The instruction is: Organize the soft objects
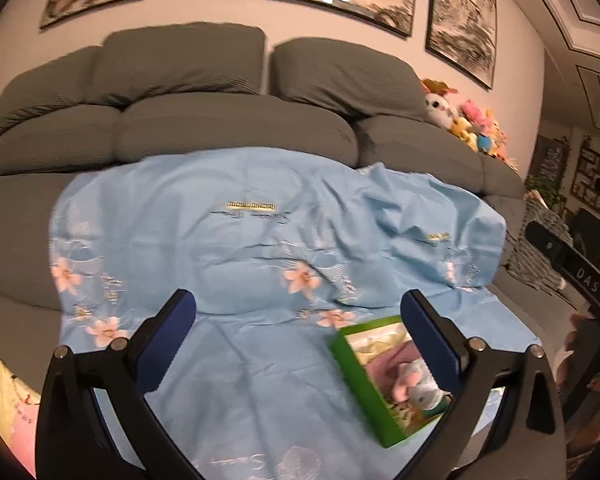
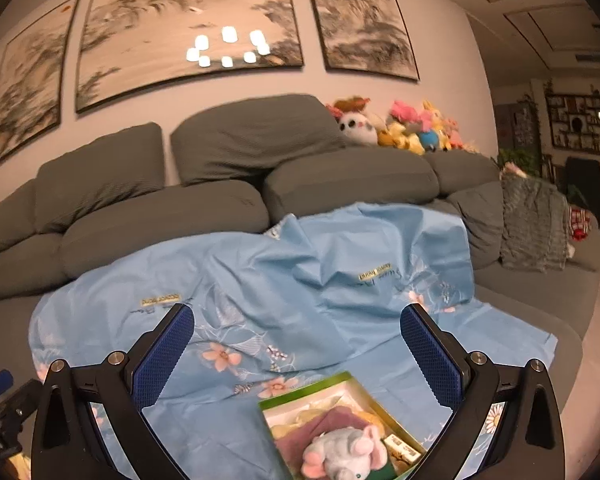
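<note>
A blue sheet (image 1: pixel 260 240) printed with pink flowers is spread over the seat of a grey sofa (image 1: pixel 188 120), its far edge rumpled against the cushions. A green box (image 2: pixel 340 420) rests on the sheet near the front edge; a grey plush mouse (image 2: pixel 340 456) with pink ears lies inside it on a purple cloth. The left gripper (image 1: pixel 298 316) is held wide open above the sheet, nothing between its blue pads, with the box just beside its right finger. The right gripper (image 2: pixel 296 332) is likewise spread wide and empty, the box lying below and between its fingers. A heap of plush toys (image 2: pixel 400 126) is seen on the sofa back, well apart from the box. Three paintings (image 2: pixel 188 28) hang on the wall.
</note>
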Motion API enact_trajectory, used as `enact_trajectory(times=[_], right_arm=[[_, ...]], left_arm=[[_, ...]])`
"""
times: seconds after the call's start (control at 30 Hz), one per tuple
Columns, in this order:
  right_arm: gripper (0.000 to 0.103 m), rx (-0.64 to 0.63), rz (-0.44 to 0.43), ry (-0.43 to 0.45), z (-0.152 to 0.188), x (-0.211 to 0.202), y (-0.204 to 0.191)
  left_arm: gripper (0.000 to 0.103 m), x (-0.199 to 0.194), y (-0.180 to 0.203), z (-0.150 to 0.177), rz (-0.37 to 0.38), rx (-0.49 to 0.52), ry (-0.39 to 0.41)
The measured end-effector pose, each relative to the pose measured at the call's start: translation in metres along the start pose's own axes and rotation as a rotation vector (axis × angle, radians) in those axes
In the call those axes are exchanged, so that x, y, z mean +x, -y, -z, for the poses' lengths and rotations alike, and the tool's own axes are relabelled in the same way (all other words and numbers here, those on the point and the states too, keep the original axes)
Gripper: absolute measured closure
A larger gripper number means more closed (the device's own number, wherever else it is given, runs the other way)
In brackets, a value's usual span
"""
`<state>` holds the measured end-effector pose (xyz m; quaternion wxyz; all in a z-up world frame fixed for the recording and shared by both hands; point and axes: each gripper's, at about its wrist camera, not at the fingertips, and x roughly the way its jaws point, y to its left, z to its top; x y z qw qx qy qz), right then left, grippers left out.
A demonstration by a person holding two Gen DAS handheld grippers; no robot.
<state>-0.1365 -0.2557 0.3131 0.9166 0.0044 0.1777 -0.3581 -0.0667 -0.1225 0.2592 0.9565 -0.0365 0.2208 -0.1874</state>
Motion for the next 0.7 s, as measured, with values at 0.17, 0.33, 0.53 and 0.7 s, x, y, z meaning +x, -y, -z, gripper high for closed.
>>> enact_trajectory(times=[0.17, 0.33, 0.53, 0.7], right_arm=[[0.000, 0.113, -0.017, -0.073, 0.038, 0.030, 0.045], [0.000, 0.171, 0.049, -0.225, 0.107, 0.070, 0.080], [0.000, 0.263, 0.082, -0.389, 0.178, 0.111, 0.117], [0.000, 0.286, 0.105, -0.450, 0.200, 0.131, 0.128]], left_arm=[[0.001, 0.041, 0.034, 0.022, 0.062, 0.047, -0.042], [0.001, 0.087, 0.068, 0.062, 0.077, 0.121, -0.151], [0.001, 0.135, 0.093, 0.107, 0.118, 0.161, -0.278], [0.001, 0.158, 0.098, 0.130, 0.147, 0.143, -0.345]])
